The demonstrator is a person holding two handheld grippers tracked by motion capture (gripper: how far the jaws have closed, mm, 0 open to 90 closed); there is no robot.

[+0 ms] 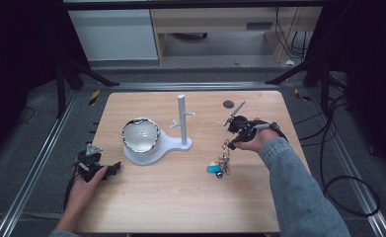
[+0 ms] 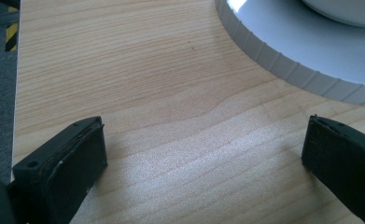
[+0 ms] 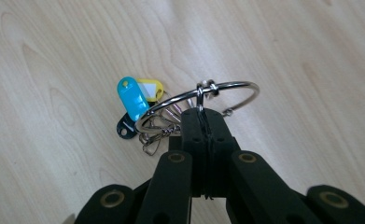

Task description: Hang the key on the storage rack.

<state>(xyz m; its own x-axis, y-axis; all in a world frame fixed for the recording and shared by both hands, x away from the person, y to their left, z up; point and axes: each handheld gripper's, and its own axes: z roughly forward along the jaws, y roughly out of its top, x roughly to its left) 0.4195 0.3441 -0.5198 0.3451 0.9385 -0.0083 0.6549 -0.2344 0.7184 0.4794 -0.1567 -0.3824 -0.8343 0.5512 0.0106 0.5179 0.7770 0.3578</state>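
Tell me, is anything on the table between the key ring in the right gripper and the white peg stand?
Nothing visible. The key ring hangs from the right gripper, and only bare table lies between it and the peg stand.

Grey carpet floor (image 1: 27, 148) – white cabinet (image 1: 114, 34) behind.

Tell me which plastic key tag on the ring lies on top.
The bright blue plastic key tag; it overlaps the yellow tag, and the black tag sits beneath.
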